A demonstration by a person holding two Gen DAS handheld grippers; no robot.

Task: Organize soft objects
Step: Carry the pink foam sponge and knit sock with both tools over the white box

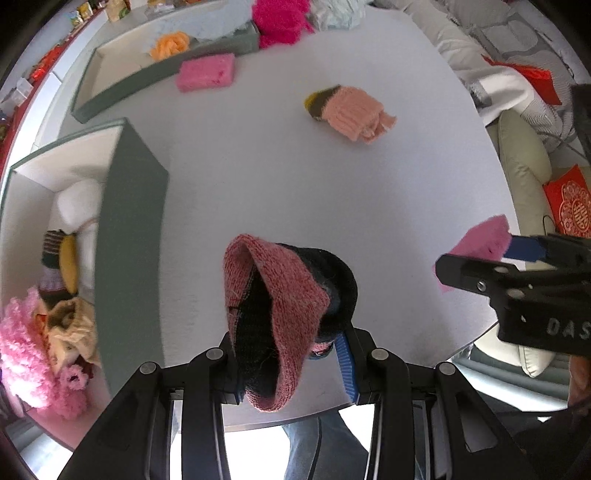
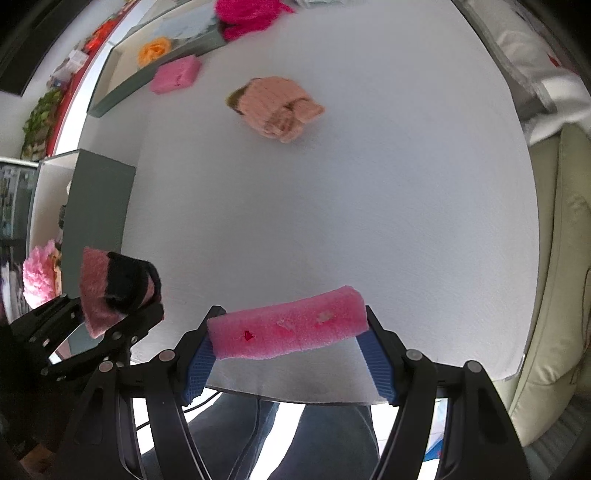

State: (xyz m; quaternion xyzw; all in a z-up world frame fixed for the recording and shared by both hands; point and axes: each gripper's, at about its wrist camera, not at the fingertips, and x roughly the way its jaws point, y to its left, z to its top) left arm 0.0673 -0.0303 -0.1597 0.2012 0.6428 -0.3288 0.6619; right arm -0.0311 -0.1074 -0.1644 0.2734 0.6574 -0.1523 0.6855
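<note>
My left gripper [image 1: 291, 354] is shut on a pink and black knitted sock [image 1: 280, 306], lifted off the white table [image 1: 277, 177]; the same sock [image 2: 110, 288] shows at the lower left of the right wrist view. My right gripper [image 2: 288, 332] is shut on a pink sponge [image 2: 288, 325], held by its two ends above the table's near edge; in the left wrist view that sponge [image 1: 484, 236] sits at the right. A peach knitted glove [image 1: 351, 110] [image 2: 277, 107] lies mid-table. A second pink sponge [image 1: 207, 72] [image 2: 177, 74] rests beside the far box.
A grey-green box [image 1: 129, 236] at the left holds fluffy pink and knitted items. A shallower grey-green box [image 1: 122, 92] at the back holds an orange yarn flower [image 1: 170, 44]. A magenta fluffy item [image 1: 280, 18] lies behind it. A cream sofa [image 2: 554, 295] borders the right.
</note>
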